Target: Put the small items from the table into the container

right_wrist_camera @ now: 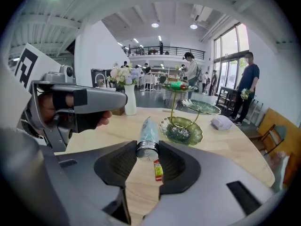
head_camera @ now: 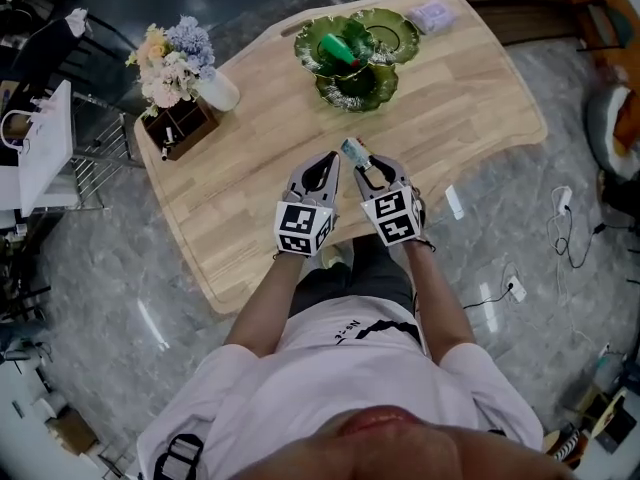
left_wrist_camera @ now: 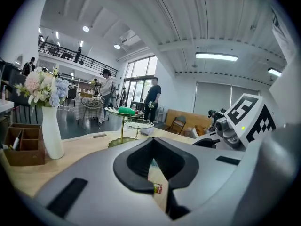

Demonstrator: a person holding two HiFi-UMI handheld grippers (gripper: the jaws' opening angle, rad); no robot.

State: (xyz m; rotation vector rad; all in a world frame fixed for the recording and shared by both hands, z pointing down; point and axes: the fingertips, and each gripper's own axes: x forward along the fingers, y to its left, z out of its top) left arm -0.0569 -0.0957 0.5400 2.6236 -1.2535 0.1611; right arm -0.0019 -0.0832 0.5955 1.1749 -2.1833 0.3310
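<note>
My right gripper [head_camera: 372,171] [right_wrist_camera: 148,149] is shut on the dark cap end of a pale blue tube [right_wrist_camera: 147,134] [head_camera: 354,152], held above the wooden table [head_camera: 260,138] near its front edge. The tube points away toward the green tiered leaf tray [head_camera: 385,30] [right_wrist_camera: 182,132]. A green item [head_camera: 338,48] lies on the tray's top tier. My left gripper [head_camera: 322,168] [left_wrist_camera: 153,144] hovers just left of the right one, tips together, holding nothing. A small red-and-yellow packet [right_wrist_camera: 158,169] [left_wrist_camera: 157,188] lies on the table beneath the jaws.
A white vase of flowers [head_camera: 215,88] and a wooden box [head_camera: 180,126] stand at the table's left. A pale pouch [head_camera: 432,14] [right_wrist_camera: 221,122] lies at the far right beyond the tray. Cables and a power strip [head_camera: 565,218] lie on the floor. People stand in the background hall.
</note>
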